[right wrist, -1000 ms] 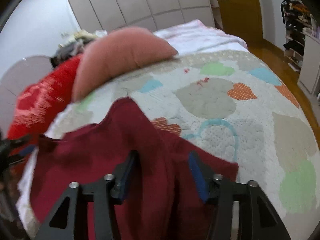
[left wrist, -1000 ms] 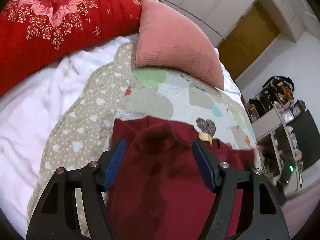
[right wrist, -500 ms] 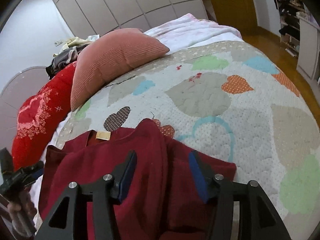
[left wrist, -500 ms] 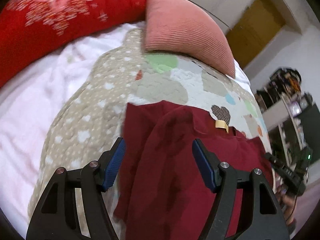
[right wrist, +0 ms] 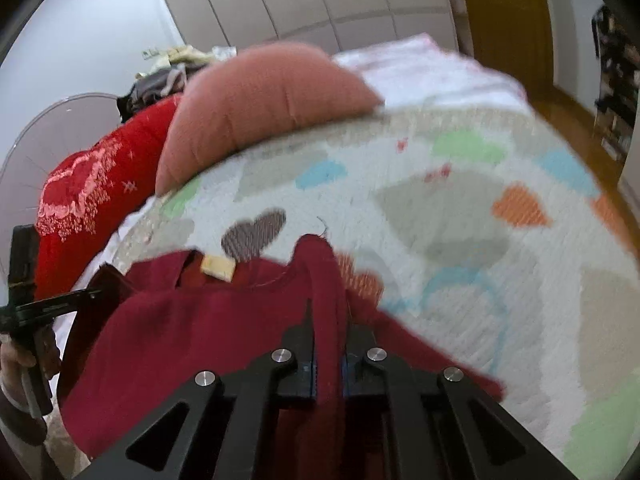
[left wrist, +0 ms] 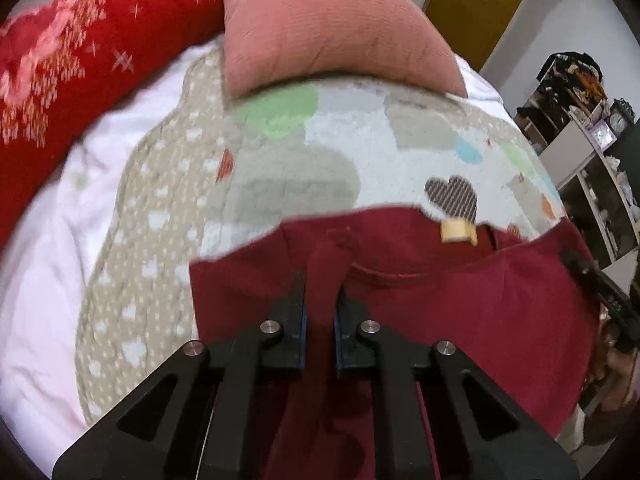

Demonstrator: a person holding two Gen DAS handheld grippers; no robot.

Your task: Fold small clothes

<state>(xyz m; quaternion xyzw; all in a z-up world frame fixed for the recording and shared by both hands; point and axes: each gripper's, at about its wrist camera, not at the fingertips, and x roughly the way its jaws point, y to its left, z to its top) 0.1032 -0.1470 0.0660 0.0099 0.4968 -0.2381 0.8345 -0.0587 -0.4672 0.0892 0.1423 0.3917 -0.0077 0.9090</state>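
Note:
A dark red garment [left wrist: 460, 300] with a tan neck label [left wrist: 458, 232] lies on the heart-patterned quilt [left wrist: 288, 184]. My left gripper [left wrist: 320, 300] is shut on a raised fold of its left shoulder. In the right wrist view the same dark red garment [right wrist: 200, 320] shows its tan label [right wrist: 216, 267], and my right gripper [right wrist: 328, 332] is shut on a pinched ridge of its right shoulder. The other gripper [right wrist: 24, 304] and a hand appear at the left edge of that view.
A pink ribbed pillow [left wrist: 320, 24] and a red flowered cushion [left wrist: 72, 60] lie at the head of the bed. White sheet [left wrist: 52, 240] borders the quilt on the left. Cluttered shelves [left wrist: 592, 128] and a yellow-brown door [left wrist: 476, 4] stand beyond the bed.
Both grippers went from open to shut, each pinching a fold of the red garment. The left one shifted toward the garment's shoulder edge.

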